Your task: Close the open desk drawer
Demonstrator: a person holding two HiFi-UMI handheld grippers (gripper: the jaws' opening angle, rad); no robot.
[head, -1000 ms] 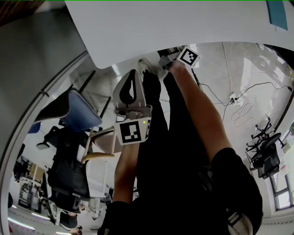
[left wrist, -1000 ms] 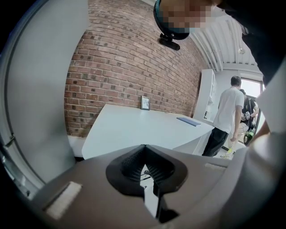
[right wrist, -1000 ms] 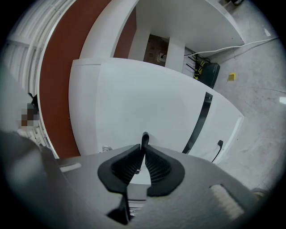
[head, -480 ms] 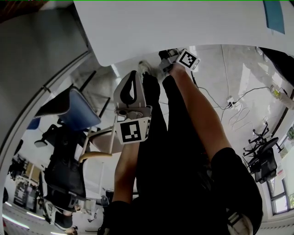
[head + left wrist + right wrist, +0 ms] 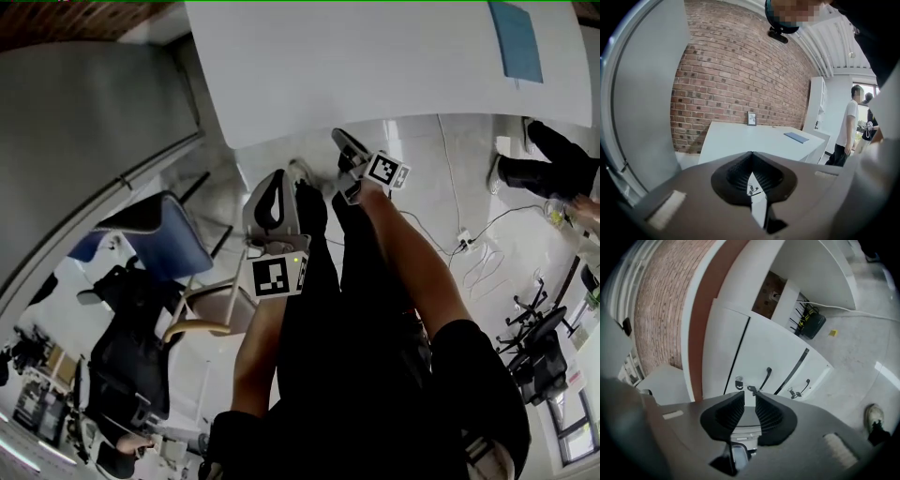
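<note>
Two grippers showed in the head view, both below the white desk (image 5: 375,66) that filled the 12 o'clock part. The left gripper (image 5: 274,185) sat at about 11 o'clock of centre and the right gripper (image 5: 345,164) at about 1 o'clock, near the desk edge. A blue notebook (image 5: 516,42) lay on the desk toward 2 o'clock. A blue chair (image 5: 155,244) stood at 9 o'clock, and a cable (image 5: 473,244) trailed over the floor at 3 o'clock. We could not see any drawer from here.

In the left gripper view, the left gripper's jaws were pressed together with nothing between them. Beyond them, at 12 o'clock, rose a brick wall (image 5: 736,75) with a small picture frame (image 5: 751,118) at its foot, at the desk's far edge. A person (image 5: 846,126) stood at 3 o'clock.

In the right gripper view, the right gripper's jaws had just been opening and stood a narrow gap apart, holding nothing. Just past their tips, at 12 o'clock, was the white drawer unit (image 5: 773,357), its nearest black handle (image 5: 765,378) close above the gap but not touched. As far as we could tell, its fronts lay level with one another. A black box (image 5: 813,322) with cables sat under the desk at 1 o'clock, and a shoe (image 5: 873,418) showed at 4 o'clock.
</note>
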